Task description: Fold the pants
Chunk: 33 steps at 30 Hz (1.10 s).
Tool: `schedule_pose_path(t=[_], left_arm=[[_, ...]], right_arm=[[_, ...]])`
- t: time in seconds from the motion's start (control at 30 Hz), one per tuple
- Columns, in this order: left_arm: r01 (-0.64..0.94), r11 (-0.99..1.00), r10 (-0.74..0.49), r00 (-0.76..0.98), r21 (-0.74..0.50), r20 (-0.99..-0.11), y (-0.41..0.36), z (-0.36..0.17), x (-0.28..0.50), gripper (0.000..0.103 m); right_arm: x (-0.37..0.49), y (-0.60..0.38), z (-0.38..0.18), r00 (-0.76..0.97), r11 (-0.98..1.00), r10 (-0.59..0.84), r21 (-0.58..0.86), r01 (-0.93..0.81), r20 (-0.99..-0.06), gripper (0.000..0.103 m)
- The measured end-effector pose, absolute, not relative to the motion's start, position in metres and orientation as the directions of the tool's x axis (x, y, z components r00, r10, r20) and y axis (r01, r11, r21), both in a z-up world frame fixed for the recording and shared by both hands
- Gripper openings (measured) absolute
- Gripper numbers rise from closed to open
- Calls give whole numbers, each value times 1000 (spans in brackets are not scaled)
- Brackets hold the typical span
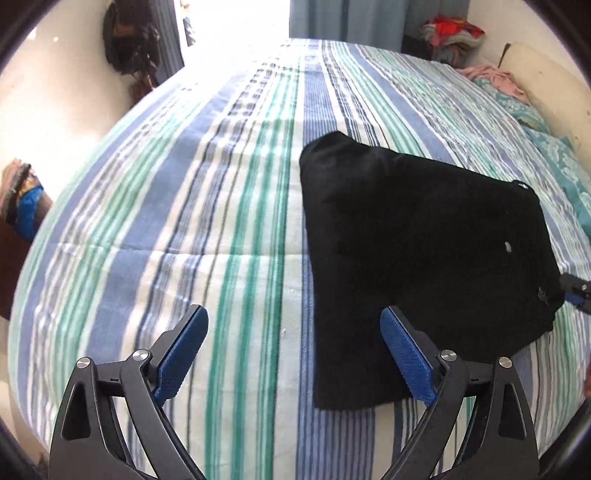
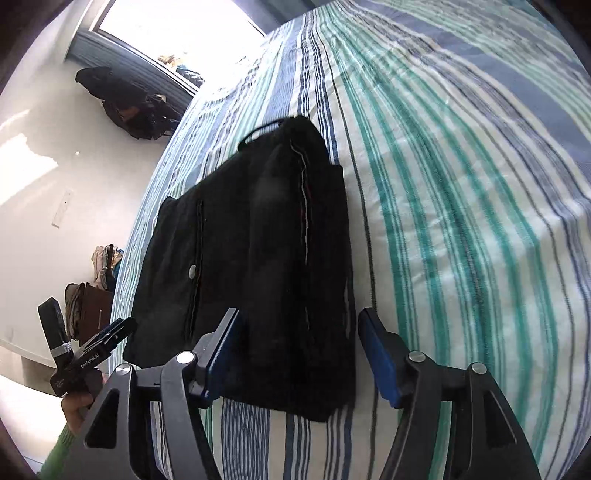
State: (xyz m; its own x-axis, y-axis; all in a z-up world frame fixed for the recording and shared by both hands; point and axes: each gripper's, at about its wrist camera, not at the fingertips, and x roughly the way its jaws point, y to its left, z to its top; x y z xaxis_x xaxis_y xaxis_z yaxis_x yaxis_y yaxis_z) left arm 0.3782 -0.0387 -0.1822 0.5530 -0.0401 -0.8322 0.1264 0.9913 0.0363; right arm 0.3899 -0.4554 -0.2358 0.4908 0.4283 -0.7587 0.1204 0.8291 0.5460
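1. A bed (image 1: 221, 206) is seen filling both views, covered by a woven sheet striped in blue, teal, navy and white; a faint crease is seen running across it in the left wrist view.
2. Bright daylight is let in by a window (image 2: 177, 26) beyond the far end of the bed, with blue-grey curtains (image 1: 369, 18) hung beside it.
3. White walls are seen around; dark bags or garments (image 1: 129, 48) are hung on the wall at the left.
4. A heap of red and grey cloth (image 1: 448, 35) is piled in the far corner, and a teal patterned pillow (image 1: 561, 162) is laid along the bed's right edge, pink fabric beside it.
5. The pants (image 1: 424, 240) are laid flat on the sheet: black, matte, folded into a thick roughly rectangular packet, with a seam line and a small round button shown in the right wrist view.
6. The left gripper (image 1: 293, 328) is held with its blue ribbed pads spread wide, nothing between them; one finger is set over the pants' near edge.
7. The right gripper (image 2: 299, 332) is likewise parted above the near end of the pants, the pads not pressed on the cloth.
8. A hand (image 2: 75, 406) on the left gripper's handle is glimpsed, green sleeve below.
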Motion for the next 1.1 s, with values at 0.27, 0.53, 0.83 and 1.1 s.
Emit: schedule_pose_path(t=[0.27, 0.53, 0.83, 1.1], left_arm=[[145, 988, -43, 601, 56, -798, -51, -167, 299, 96], [151, 982, -24, 692, 113, -721, -65, -133, 238, 98], [146, 987, -68, 732, 59, -678, -60, -99, 203, 101], [94, 987, 13, 766, 132, -643, -64, -90, 180, 101]], right_arm=[[298, -449, -177, 592, 913, 289, 402, 66, -752, 103], [223, -407, -173, 612, 940, 160, 310, 146, -775, 103], [173, -358, -131, 706, 973, -15, 153, 174, -708, 103], [151, -331, -107, 724, 985, -104, 30, 169, -682, 103]])
